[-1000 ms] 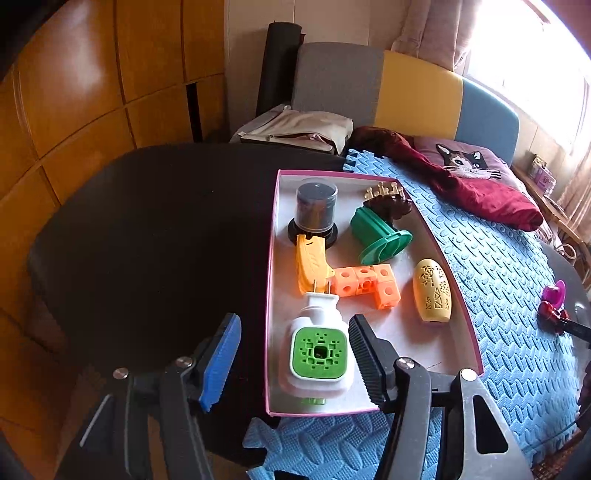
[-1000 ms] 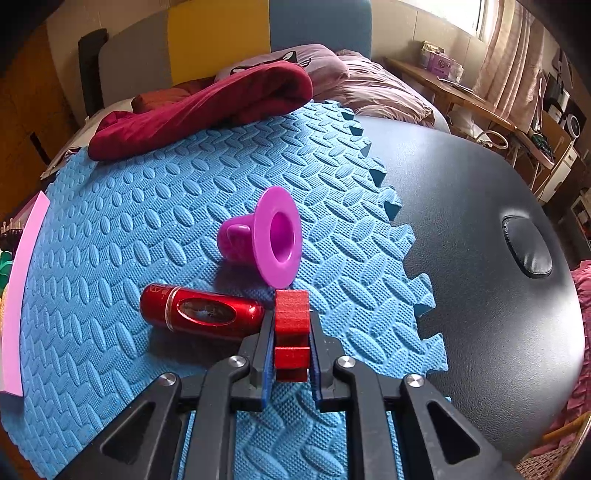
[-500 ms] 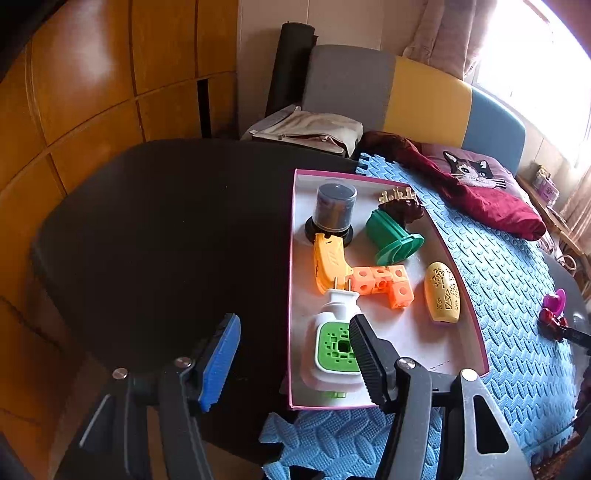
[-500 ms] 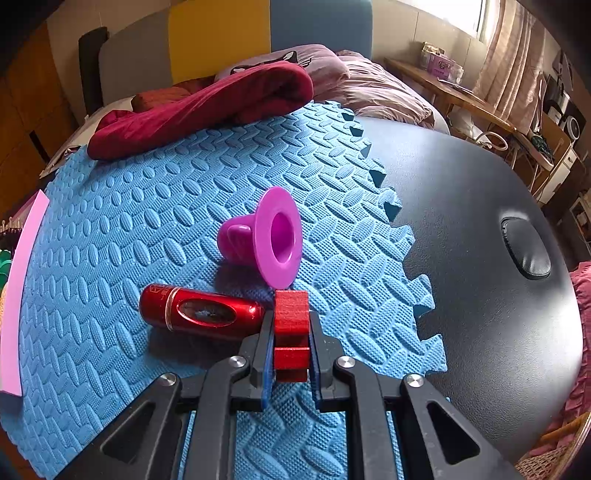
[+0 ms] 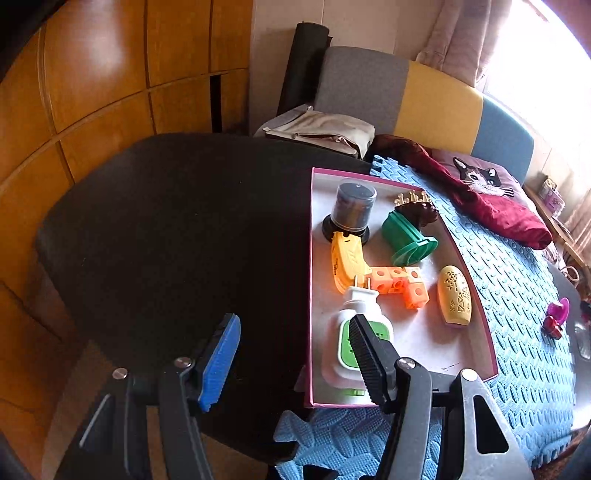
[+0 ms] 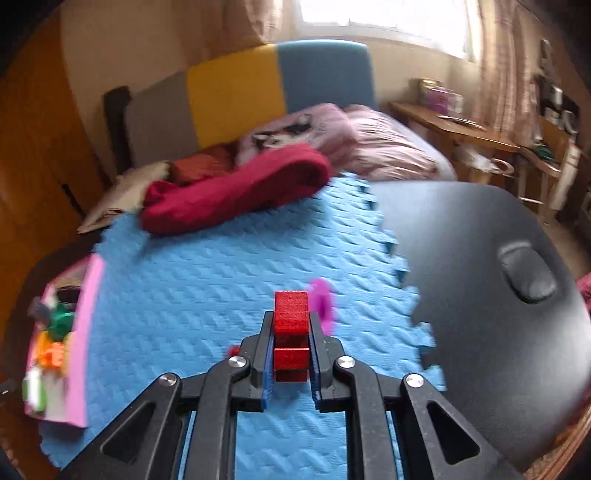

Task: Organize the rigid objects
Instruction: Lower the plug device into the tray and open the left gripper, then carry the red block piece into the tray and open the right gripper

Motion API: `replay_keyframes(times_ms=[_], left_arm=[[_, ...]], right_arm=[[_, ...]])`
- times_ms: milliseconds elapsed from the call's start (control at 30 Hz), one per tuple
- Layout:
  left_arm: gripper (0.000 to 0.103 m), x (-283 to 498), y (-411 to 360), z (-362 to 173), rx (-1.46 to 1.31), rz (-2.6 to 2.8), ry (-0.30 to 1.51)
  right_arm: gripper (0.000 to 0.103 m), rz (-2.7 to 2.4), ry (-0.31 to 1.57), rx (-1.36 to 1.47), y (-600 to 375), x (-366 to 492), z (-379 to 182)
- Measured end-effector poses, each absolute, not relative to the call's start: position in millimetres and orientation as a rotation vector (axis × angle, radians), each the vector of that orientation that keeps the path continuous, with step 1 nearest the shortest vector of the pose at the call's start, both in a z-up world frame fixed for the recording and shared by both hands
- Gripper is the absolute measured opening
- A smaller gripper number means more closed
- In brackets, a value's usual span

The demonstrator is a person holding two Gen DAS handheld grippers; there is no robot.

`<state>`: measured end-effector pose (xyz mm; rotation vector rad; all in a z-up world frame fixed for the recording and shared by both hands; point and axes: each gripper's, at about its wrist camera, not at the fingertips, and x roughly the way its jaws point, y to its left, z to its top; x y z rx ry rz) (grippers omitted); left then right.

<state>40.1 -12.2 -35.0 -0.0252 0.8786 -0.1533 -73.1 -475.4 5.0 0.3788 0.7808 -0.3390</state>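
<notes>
Table: blue mat [image 6: 207, 288] beneath right claw [image 6: 291, 345].
Right claw: clamped on red block [image 6: 291, 317].
Left claw [image 5: 291, 350]: apart, empty.
Risk: block slipping before pink tray [image 6: 83, 332], far left.

I see curved orange-brown wooden wall panels [image 5: 92, 92] along the left side of the room. A round black table [image 5: 166, 221] carries a blue interlocking foam mat [image 6: 221, 266] across its middle. Beyond the table's far edge stands a grey, yellow and blue padded headboard [image 5: 424, 99]. Bright daylight enters through a curtained window [image 6: 369, 14]. A wooden side desk [image 6: 461, 133] sits beneath it.
</notes>
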Motion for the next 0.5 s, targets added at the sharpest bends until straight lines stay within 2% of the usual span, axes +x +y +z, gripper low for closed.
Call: replay_keyframes(times_ms=[200, 500], left_arm=[[0.062, 41, -5, -34, -0.03, -0.134, 0.873], [0.062, 40, 8, -34, -0.036, -0.102, 0.868]], right_arm=[[0.014, 0.033, 0.796, 0.322, -375, -31, 14], [0.014, 0.407, 0.898, 0.19, -220, 31, -8]])
